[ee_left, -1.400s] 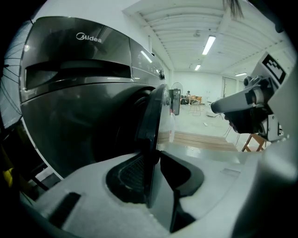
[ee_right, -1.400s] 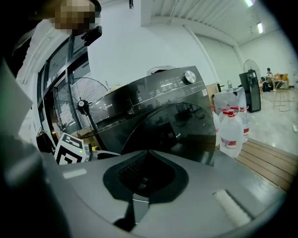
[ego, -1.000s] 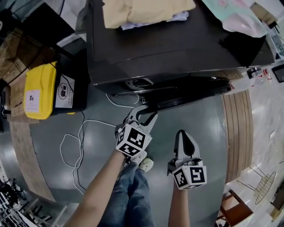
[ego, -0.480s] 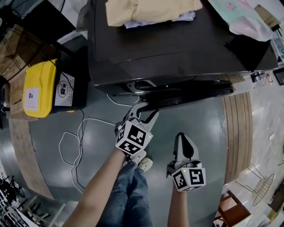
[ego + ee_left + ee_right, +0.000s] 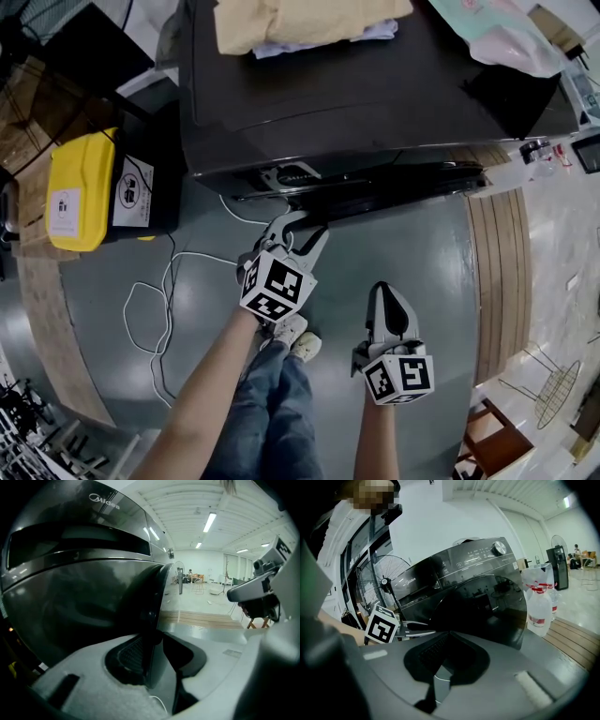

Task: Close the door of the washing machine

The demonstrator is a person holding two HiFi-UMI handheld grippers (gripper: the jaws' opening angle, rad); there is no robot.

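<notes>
The dark grey washing machine (image 5: pixel 375 94) fills the top of the head view. Its round door (image 5: pixel 394 192) lies almost flat against the front. My left gripper (image 5: pixel 298 234) reaches the door's left edge. In the left gripper view the door's rim (image 5: pixel 157 597) stands between the jaws of the left gripper (image 5: pixel 155 639); floor shows between the rim and the right pad, so it is open. My right gripper (image 5: pixel 389 298) hangs lower right, clear of the machine, and is shut on nothing. The right gripper view shows the door (image 5: pixel 487 611) past the right gripper (image 5: pixel 446 634).
A yellow case (image 5: pixel 82 187) sits left of the machine and a white cable (image 5: pixel 159 291) loops over the floor. Folded clothes (image 5: pixel 300 23) and a plastic bag (image 5: pixel 506 37) lie on top. Wooden planks (image 5: pixel 502 281) and water bottles (image 5: pixel 539 606) stand right. The person's shoes (image 5: pixel 300 342) are below.
</notes>
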